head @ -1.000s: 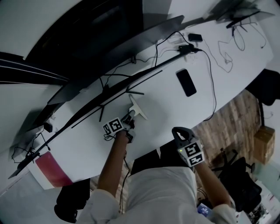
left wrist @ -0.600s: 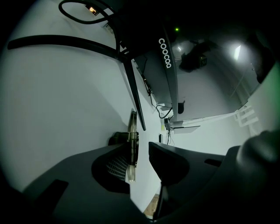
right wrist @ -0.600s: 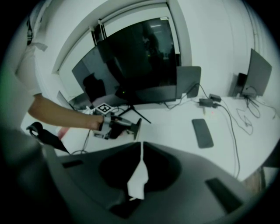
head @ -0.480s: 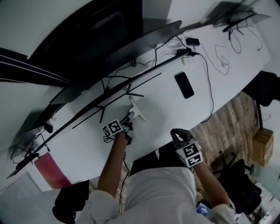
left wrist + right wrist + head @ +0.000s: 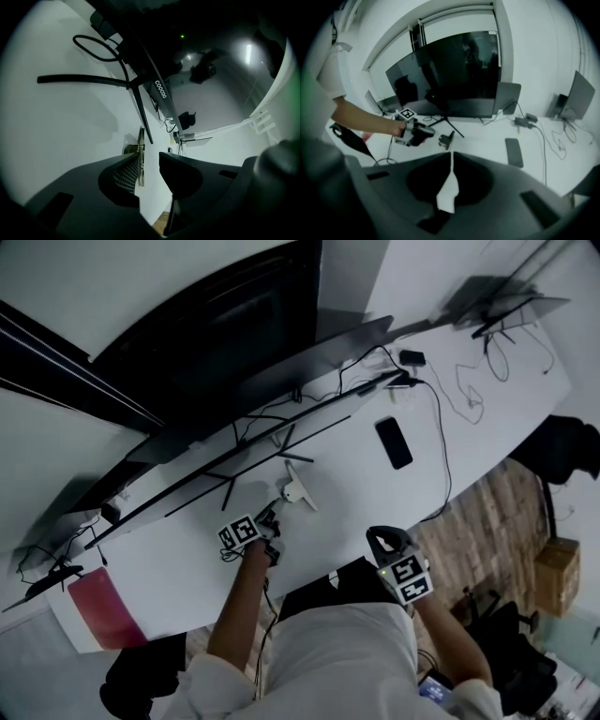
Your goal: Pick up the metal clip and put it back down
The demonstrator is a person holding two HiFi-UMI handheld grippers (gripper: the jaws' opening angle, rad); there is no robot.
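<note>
The metal clip (image 5: 296, 490) stands on the white table (image 5: 356, 484), just in front of the monitor stand's legs. My left gripper (image 5: 271, 516) lies close behind it with its jaws open. In the left gripper view the clip (image 5: 141, 140) shows edge on, just ahead of the left pad (image 5: 127, 174), and the gap between the jaws is free. From the right gripper view the clip (image 5: 446, 139) sits a little apart from the left gripper (image 5: 425, 132). My right gripper (image 5: 382, 540) hovers at the table's near edge, shut and empty, its tips meeting (image 5: 451, 157).
A black phone (image 5: 393, 442) lies right of the clip. Monitors (image 5: 234, 324) on thin black legs (image 5: 281, 442) line the back. Cables and a power adapter (image 5: 411, 358) run at the far right. A red sheet (image 5: 98, 610) lies at the table's left end.
My left gripper has let go of the clip and drawn back slightly; the clip now stands alone on the table. The head view has shifted a little. The right gripper stays put.
</note>
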